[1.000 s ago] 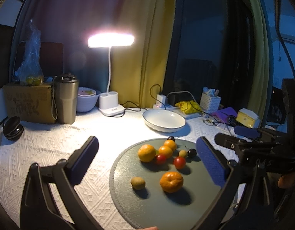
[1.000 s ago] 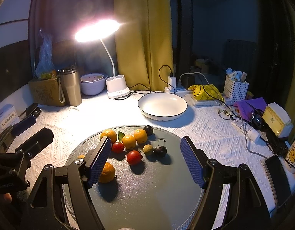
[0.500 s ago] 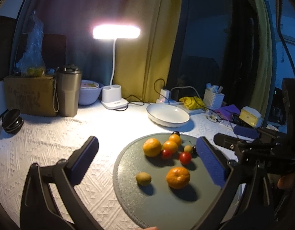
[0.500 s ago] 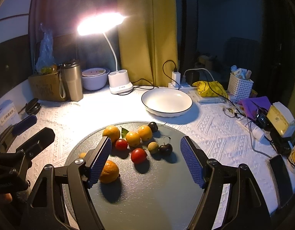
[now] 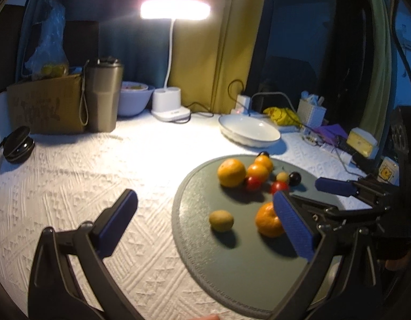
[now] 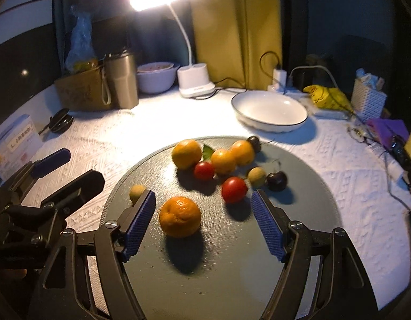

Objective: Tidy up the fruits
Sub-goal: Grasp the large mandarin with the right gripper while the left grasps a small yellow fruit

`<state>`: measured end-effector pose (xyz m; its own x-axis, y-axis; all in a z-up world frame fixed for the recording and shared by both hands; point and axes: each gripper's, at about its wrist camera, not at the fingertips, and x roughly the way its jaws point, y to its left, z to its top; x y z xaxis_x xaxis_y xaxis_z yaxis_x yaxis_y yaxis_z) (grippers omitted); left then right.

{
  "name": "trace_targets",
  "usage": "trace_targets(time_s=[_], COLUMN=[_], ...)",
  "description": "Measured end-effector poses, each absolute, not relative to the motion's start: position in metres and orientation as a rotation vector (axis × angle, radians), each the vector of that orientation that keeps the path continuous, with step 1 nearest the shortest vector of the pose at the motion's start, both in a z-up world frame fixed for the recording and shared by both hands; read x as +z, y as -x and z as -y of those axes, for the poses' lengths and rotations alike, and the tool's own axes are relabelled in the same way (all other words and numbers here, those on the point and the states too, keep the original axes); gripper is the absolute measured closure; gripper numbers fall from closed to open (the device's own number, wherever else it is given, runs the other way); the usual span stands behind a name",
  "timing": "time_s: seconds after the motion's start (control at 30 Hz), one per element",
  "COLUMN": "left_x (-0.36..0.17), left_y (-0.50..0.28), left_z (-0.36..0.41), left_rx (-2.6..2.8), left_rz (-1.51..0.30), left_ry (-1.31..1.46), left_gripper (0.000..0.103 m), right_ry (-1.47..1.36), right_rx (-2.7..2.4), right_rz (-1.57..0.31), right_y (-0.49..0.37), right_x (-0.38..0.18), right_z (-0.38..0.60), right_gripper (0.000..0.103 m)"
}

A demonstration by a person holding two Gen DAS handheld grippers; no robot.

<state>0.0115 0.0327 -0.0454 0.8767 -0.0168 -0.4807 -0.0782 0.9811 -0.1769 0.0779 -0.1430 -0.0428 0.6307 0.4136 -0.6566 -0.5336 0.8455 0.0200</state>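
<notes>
A round grey mat [image 6: 298, 226] holds the fruit: three oranges [image 6: 186, 153], two red tomatoes [image 6: 234, 188], two dark cherries [image 6: 276, 180], a small yellow fruit [image 6: 256, 176] and a pale round fruit [image 5: 221, 220]. A lone mandarin [image 6: 180, 216] lies nearer me. My right gripper [image 6: 204, 225] is open low over the mat, the mandarin between its fingers, closer to the left pad, untouched. My left gripper [image 5: 205, 224] is open above the mat's left edge, holding nothing. An empty white plate [image 6: 269, 110] sits behind the mat.
At the back stand a lit desk lamp [image 5: 170, 112], a steel tumbler [image 5: 102, 96], a cardboard box [image 5: 45, 106] and a bowl [image 5: 133, 98]. Cables, a yellow bag [image 6: 328, 97] and a white basket [image 6: 368, 101] crowd the back right. The tablecloth [image 5: 98, 165] is white.
My right gripper has come forward and down, so the mandarin now lies between its fingers. The left gripper has shifted left; the fruit sits further right in its view.
</notes>
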Motion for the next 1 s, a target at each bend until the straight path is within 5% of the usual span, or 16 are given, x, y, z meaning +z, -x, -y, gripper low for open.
trace_targets(time_s=[0.57, 0.77, 1.0], left_x=[-0.070, -0.074, -0.078], left_y=[-0.041, -0.052, -0.062], left_z=[-0.040, -0.031, -0.017], left_rx=[0.016, 0.002, -0.014], left_rz=[-0.697, -0.755, -0.806], left_ry=[0.248, 0.213, 0.151], left_gripper=[0.001, 0.003, 0.029], right_ry=[0.149, 0.104, 0.075], right_rx=[0.681, 0.716, 0.689], right_rz=[-0.833, -0.855, -0.811], right_y=[-0.096, -0.101, -0.105], right_x=[-0.072, -0.073, -0.062], right_z=[0.128, 0.137, 0.155], right_gripper=[0.061, 0.063, 0.063])
